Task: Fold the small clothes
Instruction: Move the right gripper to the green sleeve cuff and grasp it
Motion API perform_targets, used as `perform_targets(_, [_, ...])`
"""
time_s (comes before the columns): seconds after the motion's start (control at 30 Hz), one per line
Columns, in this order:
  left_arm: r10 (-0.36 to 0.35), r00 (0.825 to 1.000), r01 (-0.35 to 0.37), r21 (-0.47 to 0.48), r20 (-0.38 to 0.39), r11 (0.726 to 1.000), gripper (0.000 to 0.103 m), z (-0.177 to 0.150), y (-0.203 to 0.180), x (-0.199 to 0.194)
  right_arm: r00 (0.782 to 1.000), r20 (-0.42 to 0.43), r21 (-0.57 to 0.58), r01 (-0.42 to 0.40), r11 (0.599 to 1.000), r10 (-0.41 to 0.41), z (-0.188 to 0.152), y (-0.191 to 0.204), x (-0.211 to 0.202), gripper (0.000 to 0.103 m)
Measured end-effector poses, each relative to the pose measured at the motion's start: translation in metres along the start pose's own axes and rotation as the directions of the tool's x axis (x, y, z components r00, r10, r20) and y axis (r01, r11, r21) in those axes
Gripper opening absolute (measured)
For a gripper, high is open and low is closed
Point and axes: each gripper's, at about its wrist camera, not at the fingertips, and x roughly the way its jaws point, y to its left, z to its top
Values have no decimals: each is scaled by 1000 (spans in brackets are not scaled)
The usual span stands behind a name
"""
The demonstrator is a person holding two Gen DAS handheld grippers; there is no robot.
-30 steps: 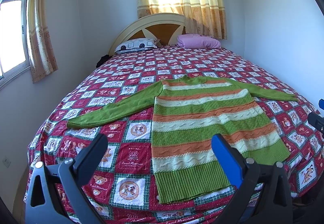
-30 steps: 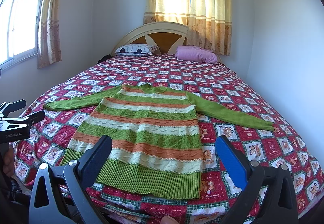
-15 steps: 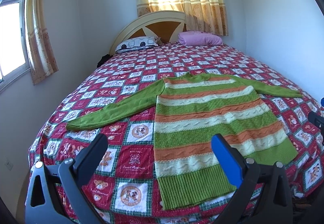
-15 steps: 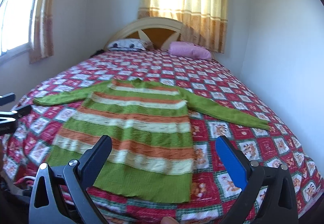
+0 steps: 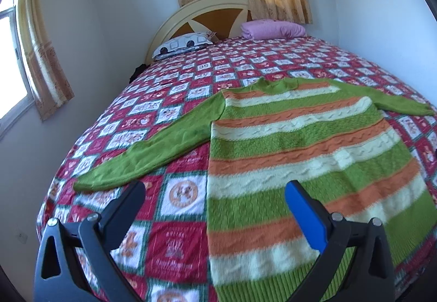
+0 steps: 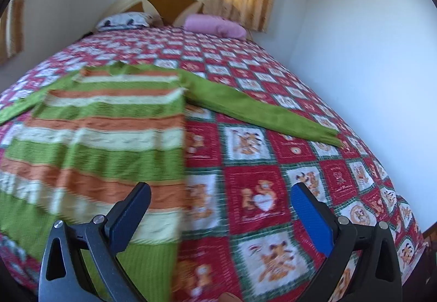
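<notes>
A small knitted sweater (image 5: 300,143) with green, orange and cream stripes lies flat on the bed, hem toward me, both green sleeves spread out. Its left sleeve (image 5: 153,149) reaches toward the bed's left edge. Its right sleeve (image 6: 259,110) shows in the right wrist view. My left gripper (image 5: 215,190) is open and empty, above the sweater's lower left side. My right gripper (image 6: 221,192) is open and empty, above the sweater's lower right edge (image 6: 174,192).
The bed carries a red, green and white patchwork quilt (image 5: 174,100). A patterned pillow (image 5: 183,45) and a pink pillow (image 5: 273,29) lie by the headboard (image 5: 213,12). A white wall (image 6: 368,56) runs along the bed's right side. A window with a curtain (image 5: 35,61) is at left.
Both grippers have moved forward and lower over the bed, the left toward the sweater's left side and the right toward its right side. Both stayed open.
</notes>
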Motion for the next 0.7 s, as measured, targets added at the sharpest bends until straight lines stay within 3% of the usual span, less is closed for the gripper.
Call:
perform_targets(0.33, [-5, 999, 7, 57, -31, 998, 103, 35, -39, 58, 993, -78, 57, 94, 994, -90, 9, -52, 56, 102])
perform_targets(0.7, [7, 995, 3, 108, -96, 994, 103, 51, -71, 120, 974, -136, 46, 190, 981, -182, 20, -95, 102, 102])
